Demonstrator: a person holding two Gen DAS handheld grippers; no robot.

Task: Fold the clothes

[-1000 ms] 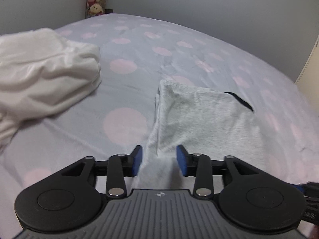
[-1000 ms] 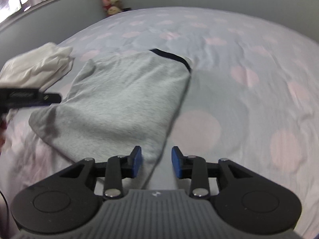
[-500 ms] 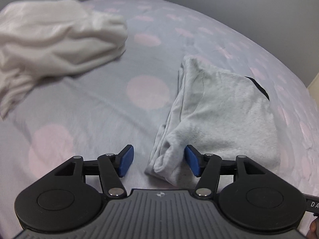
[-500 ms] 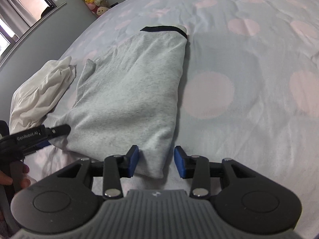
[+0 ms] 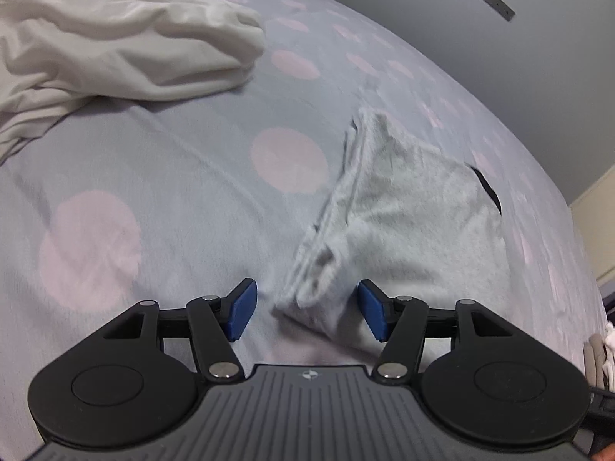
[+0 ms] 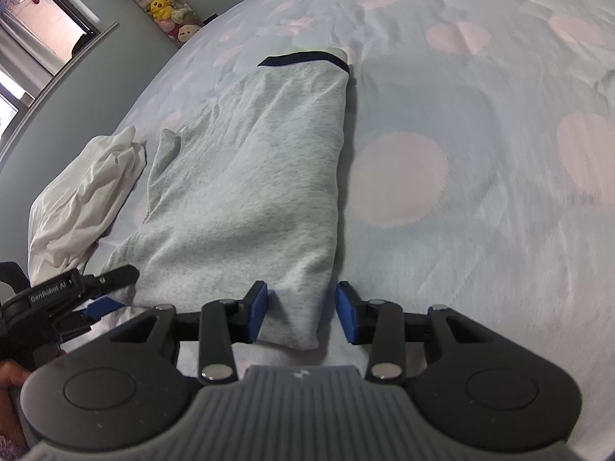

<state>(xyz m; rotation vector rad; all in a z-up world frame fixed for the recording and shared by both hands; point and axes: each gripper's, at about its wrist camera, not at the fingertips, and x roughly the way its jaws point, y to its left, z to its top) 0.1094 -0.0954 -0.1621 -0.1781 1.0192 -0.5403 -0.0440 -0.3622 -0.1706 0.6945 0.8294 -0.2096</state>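
Note:
A grey garment lies folded lengthwise on the dotted bedsheet, its dark neckband at the far end. My left gripper straddles the garment's near left corner. Its jaws are closing, and the blue pads stand clear of the cloth. My right gripper is open around the near right corner, with a gap at the right pad. The left gripper also shows at the left edge of the right wrist view.
A crumpled white garment lies on the bed to the left of the grey one. Plush toys and a window stand by the far wall. A person's hand shows at the lower left.
Both grippers held the grey garment's near edge raised; it now lies on the bed with both pairs of jaws wider around it. Both views have rolled, and the left one has sunk.

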